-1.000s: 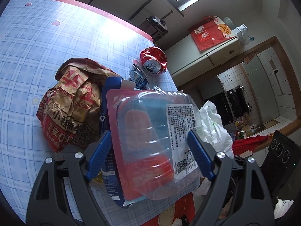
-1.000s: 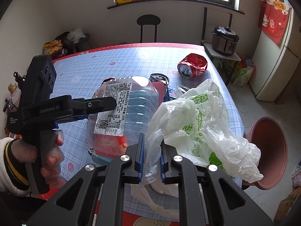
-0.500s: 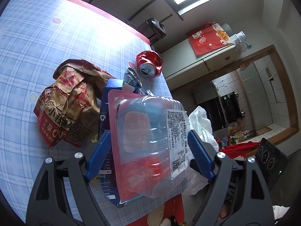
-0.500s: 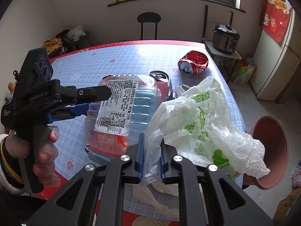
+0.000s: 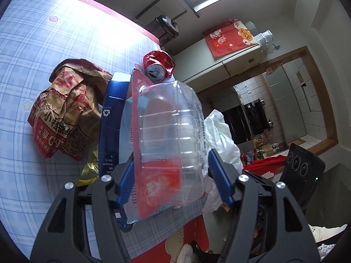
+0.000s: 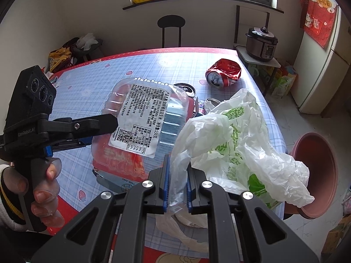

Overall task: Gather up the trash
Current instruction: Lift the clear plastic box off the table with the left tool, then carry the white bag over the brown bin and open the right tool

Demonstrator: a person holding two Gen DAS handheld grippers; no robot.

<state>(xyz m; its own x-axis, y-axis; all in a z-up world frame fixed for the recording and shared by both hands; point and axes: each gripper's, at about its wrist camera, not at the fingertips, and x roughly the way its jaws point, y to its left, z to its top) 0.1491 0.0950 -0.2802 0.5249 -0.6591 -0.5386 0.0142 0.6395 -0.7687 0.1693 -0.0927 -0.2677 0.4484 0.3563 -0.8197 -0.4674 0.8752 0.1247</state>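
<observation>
My left gripper (image 5: 173,175) is shut on a clear plastic food tray (image 5: 169,135) with a white label and red film, held above the table; it also shows in the right wrist view (image 6: 142,122). My right gripper (image 6: 176,184) is shut on the edge of a white and green plastic bag (image 6: 237,144), which hangs just right of the tray. The bag also shows in the left wrist view (image 5: 221,138). A crumpled brown paper bag (image 5: 63,109), a blue carton (image 5: 109,118) and a crushed red can (image 6: 223,75) lie on the table.
The table has a blue checked cloth (image 6: 140,65). A second opened can (image 6: 186,88) lies behind the tray. A reddish bin (image 6: 316,173) stands on the floor to the right of the table. A chair (image 6: 171,28), a rice cooker (image 6: 261,43) and a fridge (image 6: 322,65) stand beyond.
My left gripper has lifted the tray higher and tilted it more upright, nearer the bag. My right gripper still holds the bag in much the same place.
</observation>
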